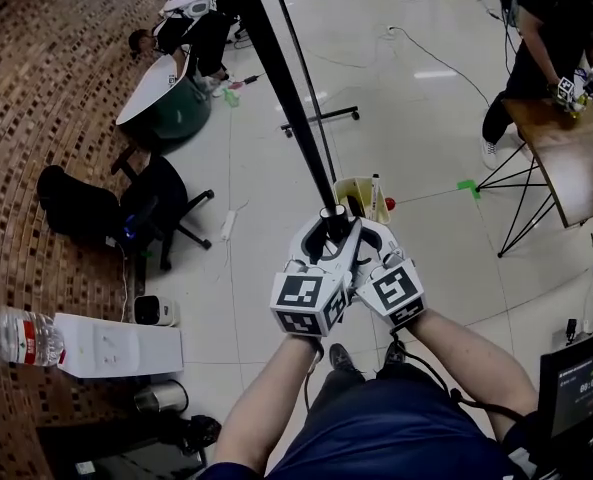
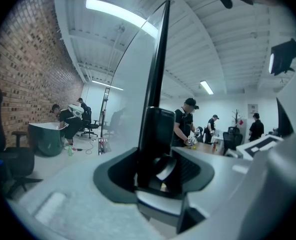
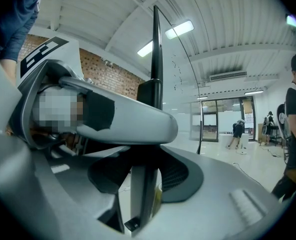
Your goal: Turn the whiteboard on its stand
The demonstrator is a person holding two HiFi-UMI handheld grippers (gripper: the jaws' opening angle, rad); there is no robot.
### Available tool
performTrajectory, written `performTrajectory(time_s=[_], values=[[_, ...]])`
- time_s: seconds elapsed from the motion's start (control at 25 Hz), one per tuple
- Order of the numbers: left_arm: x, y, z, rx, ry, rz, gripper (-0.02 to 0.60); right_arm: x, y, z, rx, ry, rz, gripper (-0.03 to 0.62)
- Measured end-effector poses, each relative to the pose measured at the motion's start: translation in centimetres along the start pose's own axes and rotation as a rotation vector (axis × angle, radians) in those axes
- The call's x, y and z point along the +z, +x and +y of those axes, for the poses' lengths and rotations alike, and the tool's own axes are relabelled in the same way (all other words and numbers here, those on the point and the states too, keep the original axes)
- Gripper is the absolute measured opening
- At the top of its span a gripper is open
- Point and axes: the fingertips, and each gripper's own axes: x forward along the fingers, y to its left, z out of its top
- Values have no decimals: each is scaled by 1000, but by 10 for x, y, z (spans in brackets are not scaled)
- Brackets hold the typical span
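The whiteboard point(image 1: 276, 68) is seen edge-on from the head view, as a long black bar running from the top of the picture down to my hands. Both grippers meet at its near end, side by side. My left gripper point(image 1: 324, 236) is shut on the board's black frame edge point(image 2: 157, 59), which rises straight up between its jaws point(image 2: 155, 134). From the other side my right gripper point(image 1: 362, 232) is shut on the same frame point(image 3: 155, 49), which stands upright in its jaws point(image 3: 147, 184). The pads themselves are hidden behind the frame.
The stand's black foot point(image 1: 321, 120) lies on the pale floor beyond. A yellowish bin with markers point(image 1: 364, 198) sits just past my grippers. An office chair point(image 1: 161, 203) stands left, a wooden table point(image 1: 571, 158) with a person point(image 1: 546, 28) right, a monitor point(image 1: 576, 383) at the lower right.
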Motion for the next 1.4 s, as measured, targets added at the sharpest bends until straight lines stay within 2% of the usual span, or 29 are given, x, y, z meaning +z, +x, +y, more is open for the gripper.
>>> performTrajectory(time_s=[0.32, 0.44, 0.64, 0.76, 0.84, 0.88, 1.04, 1.2, 1.4], values=[[-1, -21, -7, 11, -43, -43, 215, 2, -14, 20, 53, 23, -31, 161], [-11, -30, -6, 3, -23, -12, 222, 2, -15, 27, 58, 34, -36, 158], [-18, -42, -2, -12, -8, -18, 222, 10, -15, 41, 60, 28, -59, 158], [-31, -35, -4, -27, 73, 21, 219, -4, -17, 33, 12, 22, -51, 161], [-47, -29, -6, -37, 153, 66, 219, -23, -17, 27, -34, 21, -23, 196], [-52, -28, -6, -44, 169, 75, 219, -28, -17, 26, -55, 17, -18, 199], [-56, -26, 0, -58, 146, 49, 179, -29, -15, 25, -73, 36, 15, 172], [-54, -30, -5, -58, 127, 39, 173, -27, -19, 27, -71, 44, 36, 172], [-44, -54, -7, -74, 110, 6, 175, -19, -21, 51, -63, 47, 26, 169]])
